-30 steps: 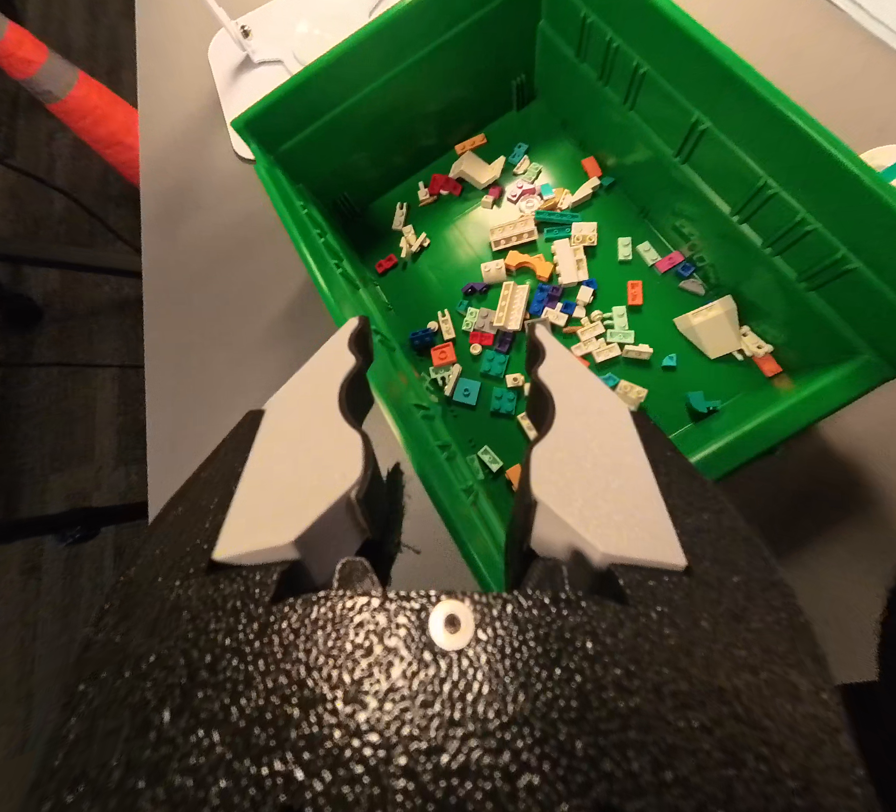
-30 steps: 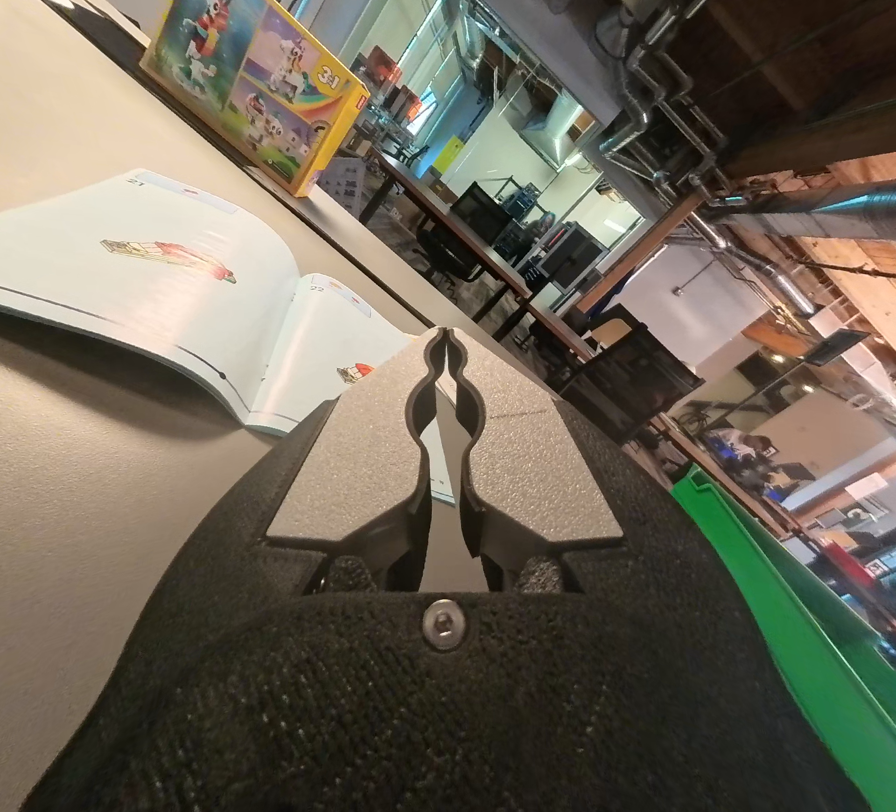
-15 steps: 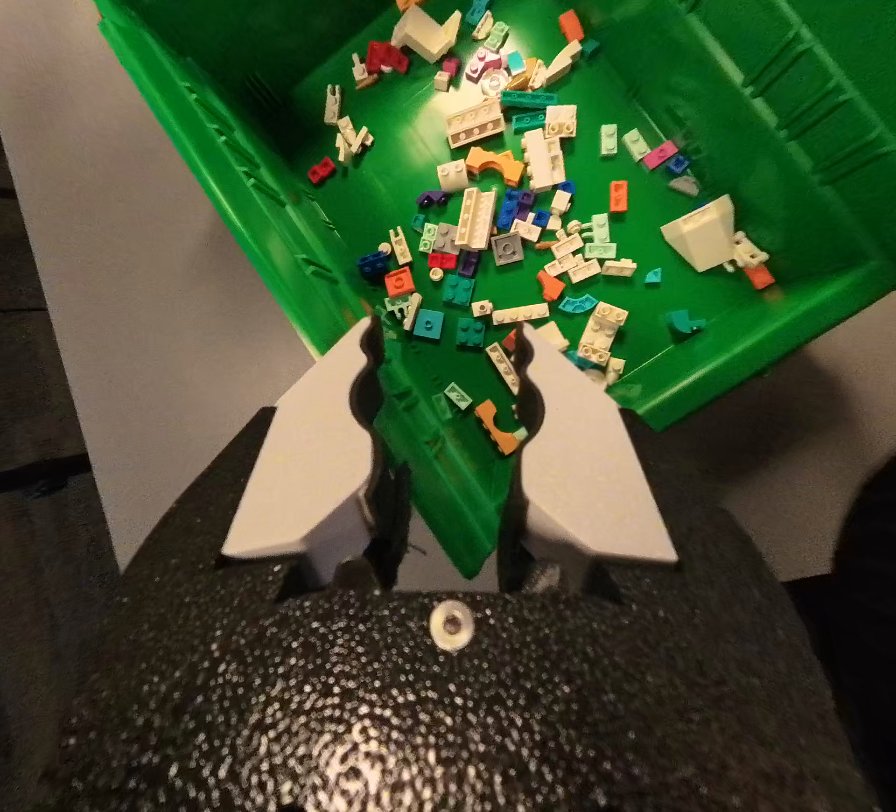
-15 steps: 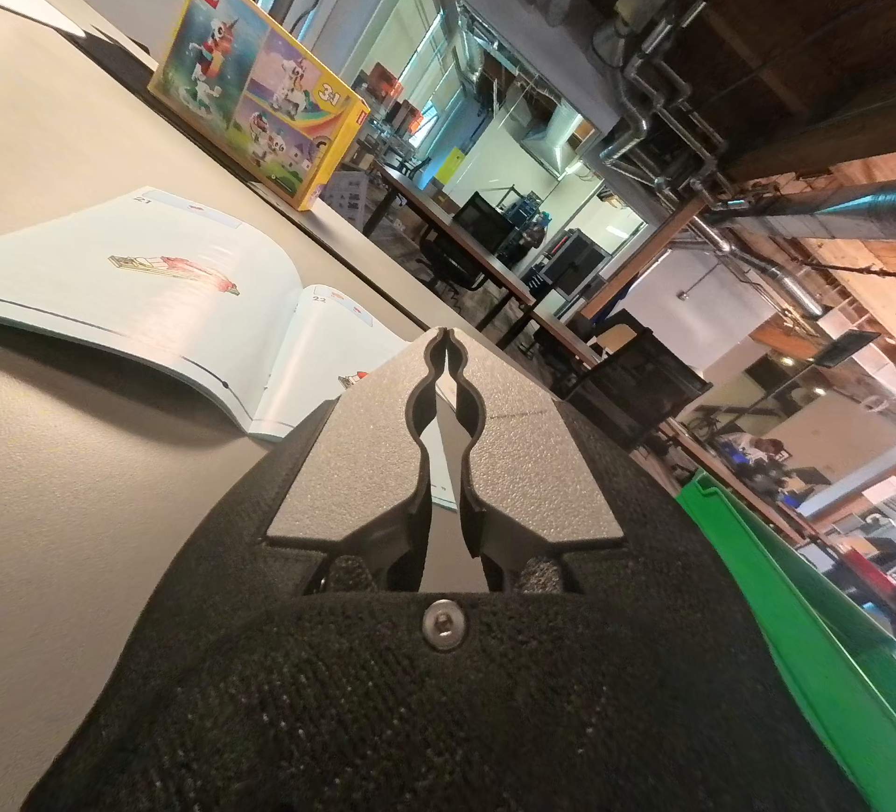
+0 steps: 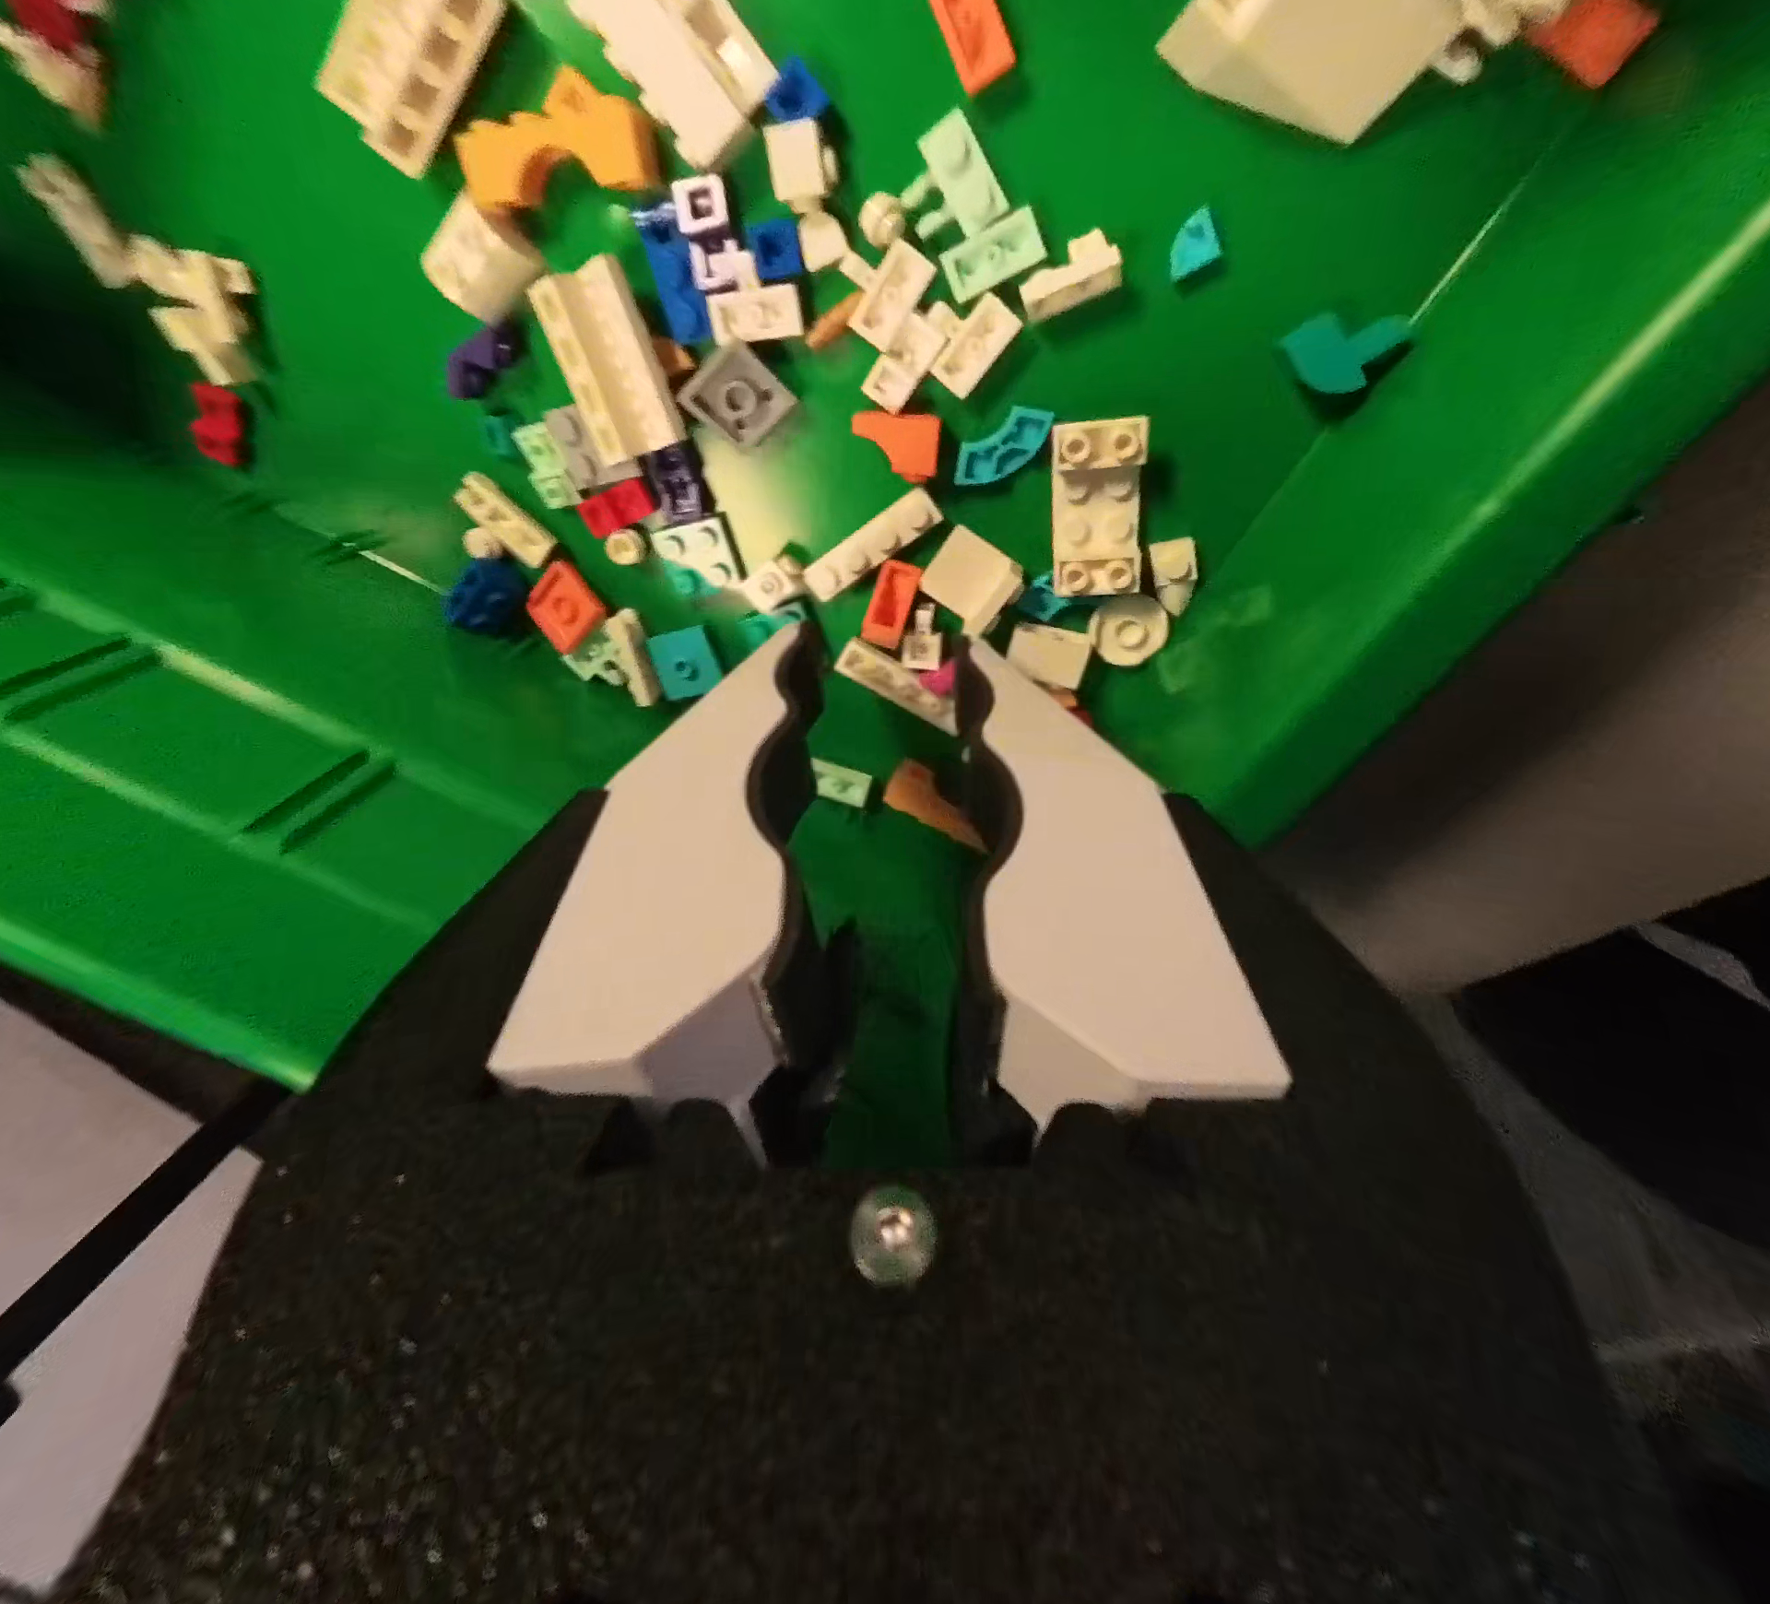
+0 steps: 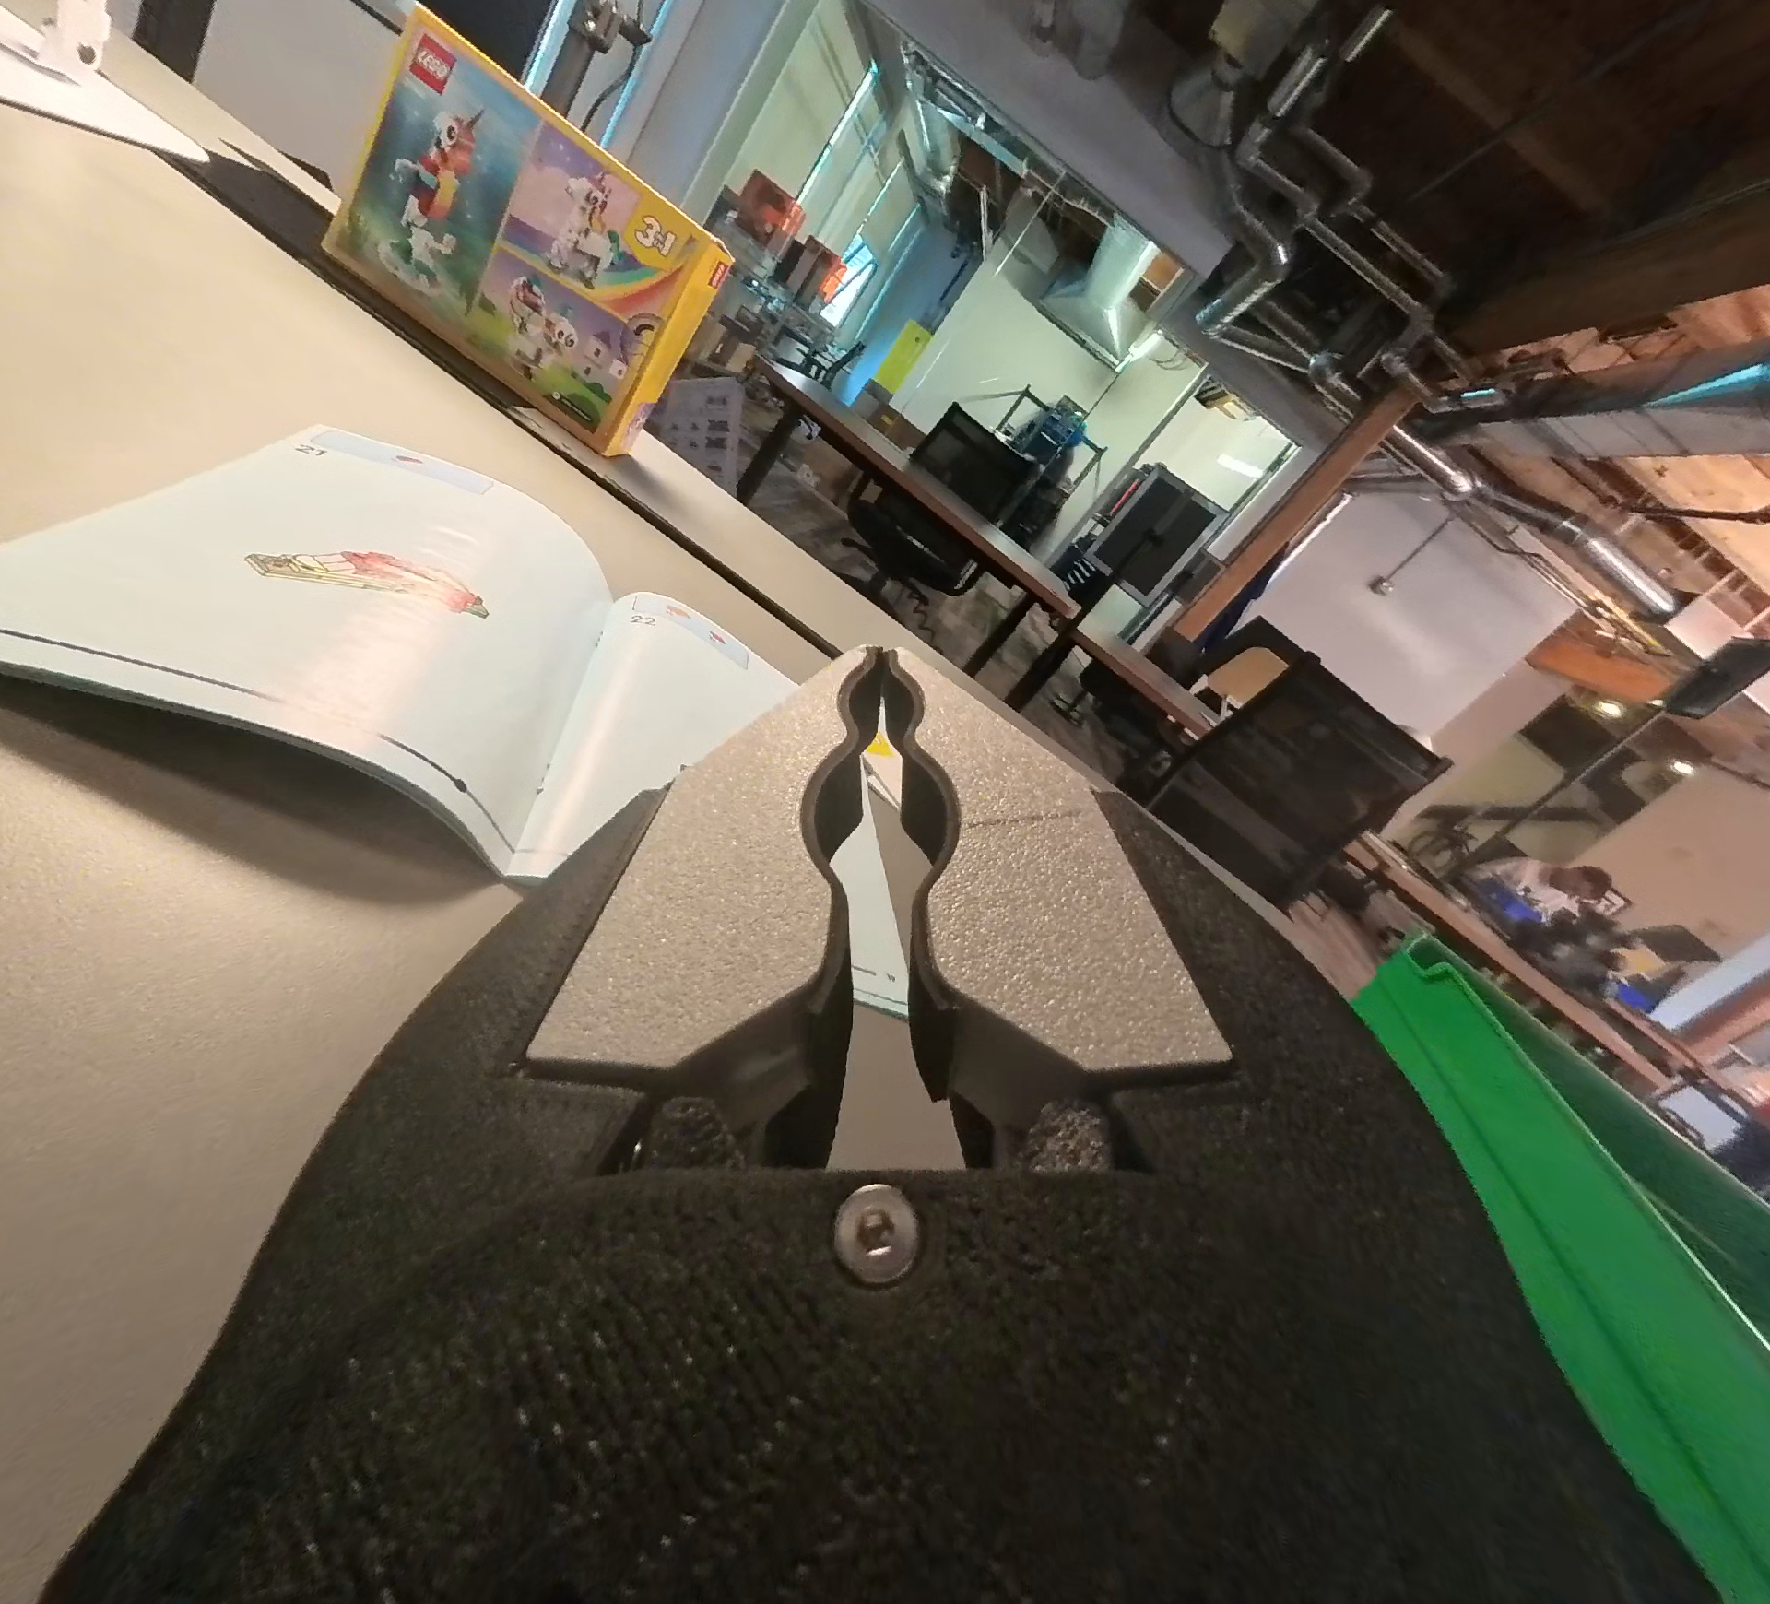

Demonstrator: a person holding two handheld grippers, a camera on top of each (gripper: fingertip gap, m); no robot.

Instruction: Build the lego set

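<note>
A green bin holds many loose lego pieces in white, teal, orange, blue and red. My left gripper is open and empty, down inside the bin, its tips just above a cream plate and a small pink piece near the bin's front corner. An orange plate and a white tile lie just beyond the tips. My right gripper is shut and empty, resting low over the grey table, pointing at the open instruction booklet. The bin's edge shows at the right of the right wrist view.
A yellow lego box stands at the table's far edge behind the booklet. A white stand base sits at the far left. A large white slope piece lies at the bin's back right. Other desks and chairs fill the room beyond. Across from one pair of fingers to the other is roughly 50 centimetres.
My left gripper has dropped from above the bin's near wall down into the bin, close over the pieces, and its fingers have narrowed. My right gripper has stayed shut, its view shifting slightly.
</note>
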